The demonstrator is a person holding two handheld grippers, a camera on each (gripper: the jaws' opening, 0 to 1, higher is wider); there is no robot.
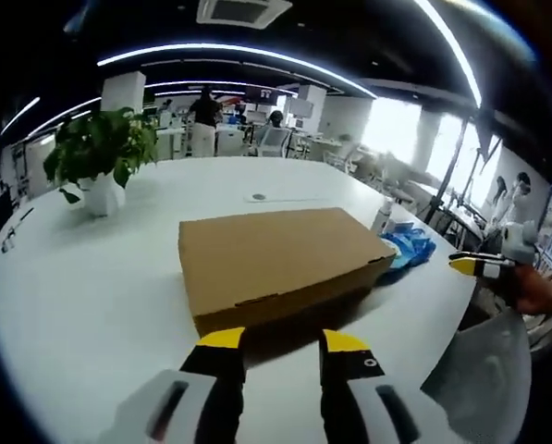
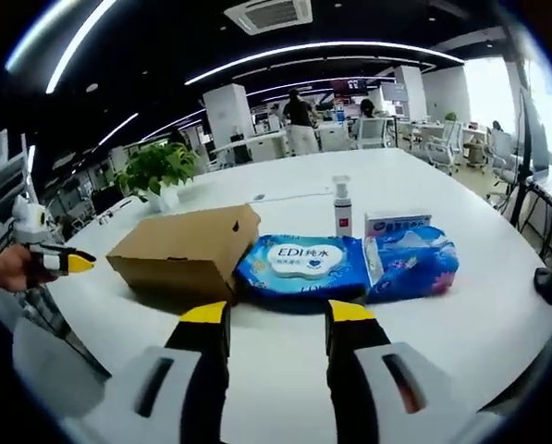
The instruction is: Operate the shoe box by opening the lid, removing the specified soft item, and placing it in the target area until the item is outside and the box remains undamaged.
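Observation:
A brown cardboard shoe box [image 1: 274,261] lies on the white table [image 1: 91,296] with its lid down; it also shows from its short end [image 2: 185,252] in the right gripper view. My left gripper [image 1: 280,344] stands open just in front of the box's long side, nothing between its yellow-tipped fingers. My right gripper [image 2: 271,319] is open too, hovering before the blue soft packs [image 2: 303,264] that lie beside the box. The right gripper [image 1: 484,266] appears at the right edge of the left gripper view, and the left gripper [image 2: 58,262], held by a hand, at the left of the right gripper view.
A potted green plant [image 1: 100,157] stands at the far left of the table. A small spray bottle [image 2: 342,211] and a white-blue tissue box [image 2: 396,225] stand behind the blue packs. A dark object [image 2: 545,282] lies at the table's right edge. People and desks fill the office behind.

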